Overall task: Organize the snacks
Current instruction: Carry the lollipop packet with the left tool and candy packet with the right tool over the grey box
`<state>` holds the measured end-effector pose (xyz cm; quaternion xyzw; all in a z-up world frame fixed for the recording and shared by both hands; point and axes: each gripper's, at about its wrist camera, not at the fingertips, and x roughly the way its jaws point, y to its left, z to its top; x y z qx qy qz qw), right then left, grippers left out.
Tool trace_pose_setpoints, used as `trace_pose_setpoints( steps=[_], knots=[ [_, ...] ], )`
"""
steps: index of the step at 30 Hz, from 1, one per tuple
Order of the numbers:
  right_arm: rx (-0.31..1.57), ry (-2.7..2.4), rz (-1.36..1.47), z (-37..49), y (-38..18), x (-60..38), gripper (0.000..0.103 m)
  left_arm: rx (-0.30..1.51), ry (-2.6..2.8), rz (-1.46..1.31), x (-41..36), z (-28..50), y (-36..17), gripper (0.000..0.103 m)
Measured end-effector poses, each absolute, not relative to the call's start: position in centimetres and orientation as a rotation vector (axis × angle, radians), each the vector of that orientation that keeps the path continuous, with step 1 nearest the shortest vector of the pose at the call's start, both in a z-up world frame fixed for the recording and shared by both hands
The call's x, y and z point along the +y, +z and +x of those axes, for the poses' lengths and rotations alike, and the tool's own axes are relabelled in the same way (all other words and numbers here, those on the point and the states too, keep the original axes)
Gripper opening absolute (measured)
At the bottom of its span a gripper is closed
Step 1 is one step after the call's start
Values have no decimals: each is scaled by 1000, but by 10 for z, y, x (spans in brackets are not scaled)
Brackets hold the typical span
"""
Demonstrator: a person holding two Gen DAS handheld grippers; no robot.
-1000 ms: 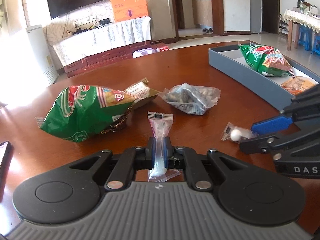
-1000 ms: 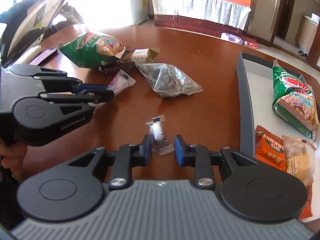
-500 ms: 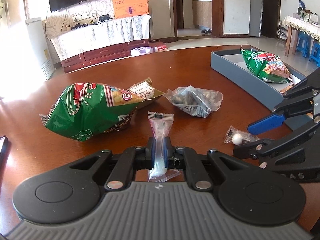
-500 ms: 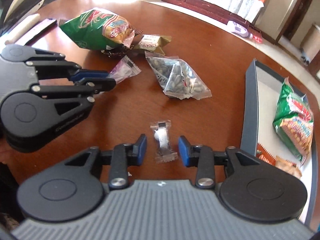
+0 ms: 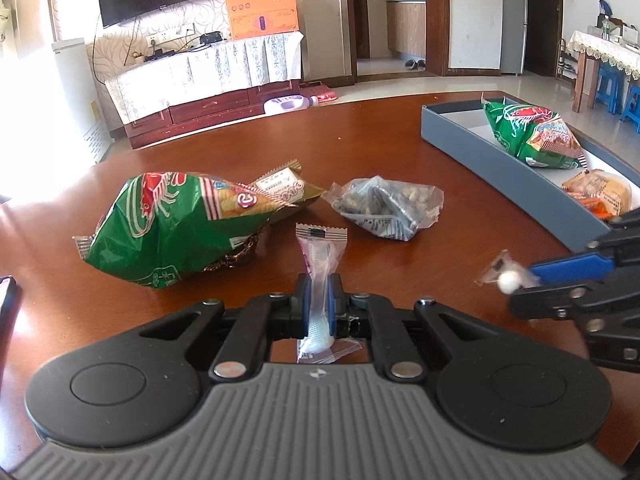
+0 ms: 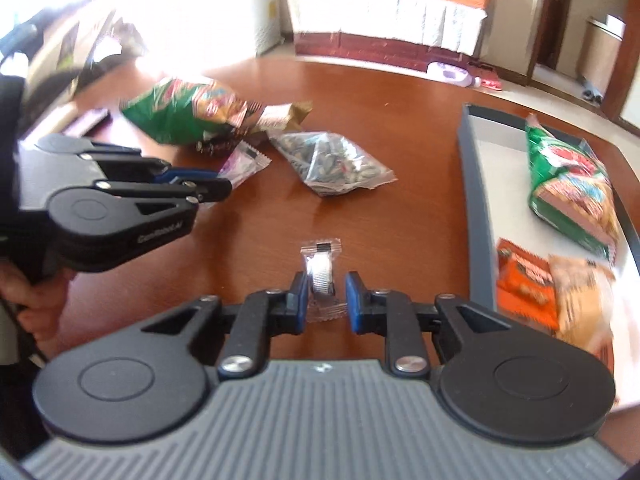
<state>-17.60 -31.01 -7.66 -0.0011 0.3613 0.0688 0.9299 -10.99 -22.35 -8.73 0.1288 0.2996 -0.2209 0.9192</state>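
Observation:
My left gripper (image 5: 319,280) is shut on a long clear candy packet (image 5: 320,256) that stands up between its blue pads. The right gripper (image 6: 326,280) has its jaws closing on a small clear-wrapped white candy (image 6: 321,268). In the left wrist view that small candy (image 5: 507,280) hangs above the table at the tip of the right gripper (image 5: 520,286). A grey tray (image 5: 480,140) at the right holds a green prawn cracker bag (image 5: 532,136) and orange packets (image 6: 524,280). The left gripper (image 6: 224,188) sits to the left of the right one.
On the brown table lie a second green cracker bag (image 5: 172,228), a gold-wrapped packet (image 5: 284,184) and a clear bag of seeds (image 5: 388,204). A dark phone (image 5: 6,300) lies at the left edge. A person's hand (image 6: 36,300) grips the left tool.
The right gripper's jaws came in around the small candy and raised it off the table. The left gripper kept still with its packet.

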Motion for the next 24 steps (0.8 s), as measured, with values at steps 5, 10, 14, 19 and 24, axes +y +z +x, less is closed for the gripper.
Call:
trace_pose_setpoints(
  steps=[5, 10, 14, 19, 24],
  knots=[
    [674, 137, 33, -194, -76, -318, 23, 615, -447, 301, -233, -115, -90, 10],
    [596, 157, 10, -203, -59, -319, 23, 588, -442, 285, -237, -119, -80, 10],
    [543, 143, -31, -210, -50, -318, 23, 565, -451, 277, -245, -123, -73, 10],
    [489, 127, -48, -219, -39, -322, 23, 550, -466, 281, -256, -127, -67, 10],
    [463, 115, -50, -224, -33, -328, 23, 533, -472, 264, -264, -127, -58, 10]
  ],
)
